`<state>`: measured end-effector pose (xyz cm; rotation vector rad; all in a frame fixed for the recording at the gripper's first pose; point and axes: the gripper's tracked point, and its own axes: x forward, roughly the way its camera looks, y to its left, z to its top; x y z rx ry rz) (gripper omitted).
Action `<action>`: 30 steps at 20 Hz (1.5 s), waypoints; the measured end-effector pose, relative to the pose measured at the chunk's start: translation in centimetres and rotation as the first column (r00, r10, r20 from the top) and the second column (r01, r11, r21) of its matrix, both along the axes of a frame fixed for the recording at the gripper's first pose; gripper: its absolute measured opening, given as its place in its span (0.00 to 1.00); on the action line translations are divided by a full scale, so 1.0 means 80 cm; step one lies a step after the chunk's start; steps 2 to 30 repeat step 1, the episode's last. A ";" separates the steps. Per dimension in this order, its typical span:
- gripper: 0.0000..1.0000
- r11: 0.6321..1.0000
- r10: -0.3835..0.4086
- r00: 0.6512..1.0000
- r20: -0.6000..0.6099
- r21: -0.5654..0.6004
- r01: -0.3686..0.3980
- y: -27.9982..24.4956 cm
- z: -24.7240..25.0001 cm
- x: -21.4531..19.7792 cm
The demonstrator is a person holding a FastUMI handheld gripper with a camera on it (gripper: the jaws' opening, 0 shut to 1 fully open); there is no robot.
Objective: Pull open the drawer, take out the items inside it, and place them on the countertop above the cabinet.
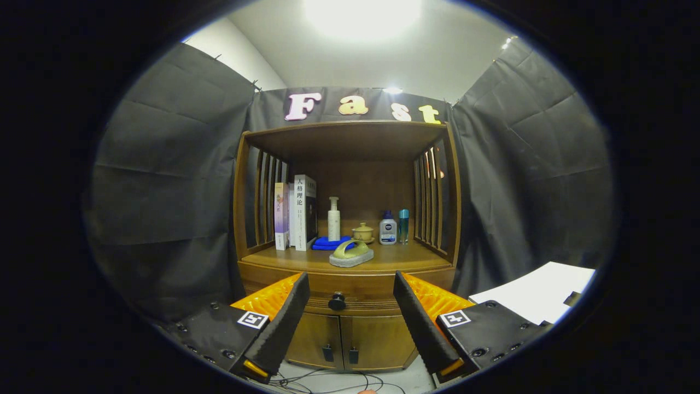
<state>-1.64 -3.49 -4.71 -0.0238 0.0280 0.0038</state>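
Observation:
A wooden cabinet (350, 273) stands ahead. Its drawer (361, 300) is closed, with a round dark knob (337, 300) that lies beyond my fingers, in line with the gap between them. My gripper (350, 320) is open and holds nothing. On the countertop (394, 258) above the drawer lies a scrubbing brush with a yellow-green handle (351, 254), near the front edge. A blue cloth (328, 243) lies just behind it.
On the countertop stand books (295, 216) at the left, a white pump bottle (333, 219), a small lidded cup (363, 232) and two bottles (394, 227) at the right. Two small doors (339, 342) sit below the drawer. Cables (328, 380) lie on the floor. A white surface (541, 298) is at the right.

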 end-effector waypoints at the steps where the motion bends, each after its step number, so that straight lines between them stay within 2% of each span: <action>1: 0.98 1.000 0.001 1.000 -0.003 0.000 -0.001 0.000 -0.001 0.000; 30: 0.98 1.000 0.001 1.000 -0.003 0.000 -0.001 0.000 -0.001 0.000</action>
